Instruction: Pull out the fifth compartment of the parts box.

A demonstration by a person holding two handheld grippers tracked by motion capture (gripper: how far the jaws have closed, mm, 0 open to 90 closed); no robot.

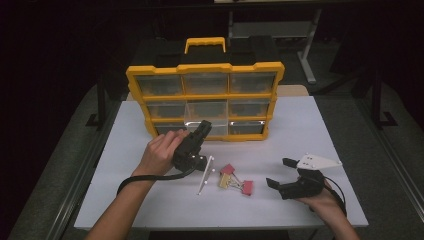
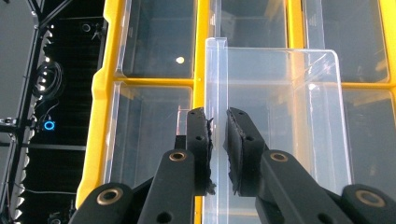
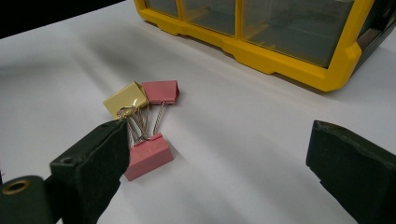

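A yellow organizer (image 1: 150, 71) with clear drawers stands upright at the back of the white table (image 1: 310, 125). One clear drawer (image 1: 199, 114) of its middle column sticks out toward me. My left gripper (image 1: 202, 127) is shut on this drawer's thin front wall (image 2: 215, 70), one pad on each side. Three binder clips lie in a cluster: a pink one (image 1: 228, 169), a yellow one (image 1: 226, 181) and another pink one (image 1: 247, 187). My right gripper (image 1: 279, 172) rests low to their right, open and holding nothing, with the clips (image 3: 148, 155) near its left jaw.
Two thin white sticks (image 1: 205, 175) lie on the table between my left hand and the clips. The organizer's yellow frame (image 3: 280, 60) runs across the far side of the right gripper view. Dark floor and table legs surround the table.
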